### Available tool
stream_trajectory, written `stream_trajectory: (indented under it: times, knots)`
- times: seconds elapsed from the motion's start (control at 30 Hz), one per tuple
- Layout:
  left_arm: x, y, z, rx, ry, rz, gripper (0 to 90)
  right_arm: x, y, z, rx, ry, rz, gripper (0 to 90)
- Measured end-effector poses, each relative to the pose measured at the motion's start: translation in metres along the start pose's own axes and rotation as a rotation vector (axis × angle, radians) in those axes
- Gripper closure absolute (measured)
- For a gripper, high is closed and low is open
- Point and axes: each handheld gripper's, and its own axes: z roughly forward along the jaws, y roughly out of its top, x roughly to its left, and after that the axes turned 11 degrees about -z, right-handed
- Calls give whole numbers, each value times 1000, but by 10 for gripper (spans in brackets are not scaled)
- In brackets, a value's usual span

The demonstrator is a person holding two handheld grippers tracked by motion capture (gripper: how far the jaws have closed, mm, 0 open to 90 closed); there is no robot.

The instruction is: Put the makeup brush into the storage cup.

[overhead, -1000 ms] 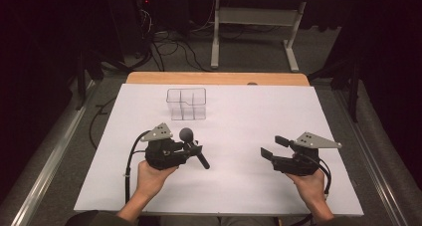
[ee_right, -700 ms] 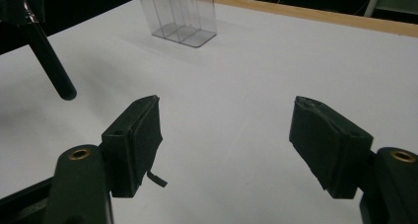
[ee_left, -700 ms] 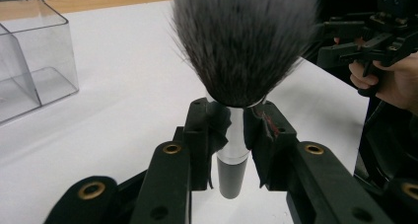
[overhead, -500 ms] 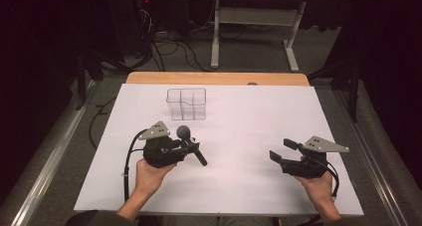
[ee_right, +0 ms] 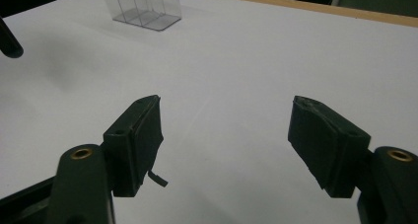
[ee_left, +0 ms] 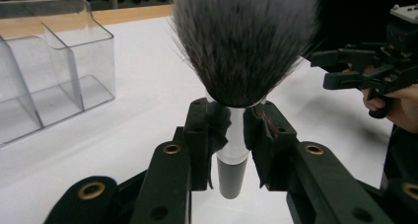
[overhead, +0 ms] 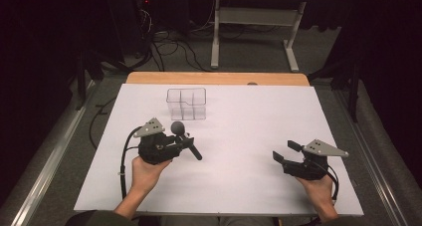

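Here, on the left side of the white table (overhead: 239, 181), the left gripper (overhead: 183, 145) pinches a makeup brush (overhead: 185, 139) by its silver ferrule. In the left gripper view both pads (ee_left: 209, 130) press on the metal just under the dark, grey-tipped bristles, which stand upright, and the black handle hangs below the jaws. In the high view the brush lies tilted, with its head toward the far edge and its handle toward the middle of the table. Behind it, near the far edge, stands a clear plastic organizer (overhead: 186, 103) with several compartments, apart from the brush. Far to the right, the right gripper (overhead: 284, 153) is low over the table, its jaws spread wide with nothing between them.
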Motion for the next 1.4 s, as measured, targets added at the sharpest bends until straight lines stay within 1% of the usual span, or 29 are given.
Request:
stream_trajectory:
  times: [0.03, 0.13, 0.3, 0.47, 0.53, 0.7, 0.8, 0.93, 0.97, 1.03, 1.13, 1.4]
  knots:
    - [1, 1, -1, -4, 4, -2, 702, 1, 0, 0, 4, -4, 4, 309]
    - [3, 5, -3, -11, 14, -2, 702, 1, 0, -1, 0, -10, -6, 312]
    - [5, 13, -4, -17, 21, -2, 702, 0, -2, 1, 10, -12, 4, 314]
    - [4, 23, -6, -26, 32, 11, 702, 3, -1, 2, 10, -16, -11, 315]
    - [4, 27, -7, -32, 34, 12, 702, 3, -1, 2, 11, -21, -2, 312]
    - [5, 38, -5, -42, 46, 9, 702, 2, -2, 1, 8, -17, 11, 307]
    - [4, 43, -2, -47, 52, 11, 702, 3, -1, 2, 6, -11, 3, 307]
    - [4, 49, 1, -48, 60, 24, 702, 3, -2, 3, 13, -7, -2, 306]
    - [4, 50, 1, -49, 61, 20, 702, 3, -2, 3, 14, -8, 8, 306]
    - [5, 52, 2, -51, 64, 16, 702, 2, -2, 3, 9, -8, 5, 306]
    - [6, 56, 3, -54, 67, 14, 702, 3, -2, 2, 10, -10, 4, 306]
    - [10, 68, -1, -69, 95, 15, 702, 3, -2, 3, 8, -10, 6, 306]
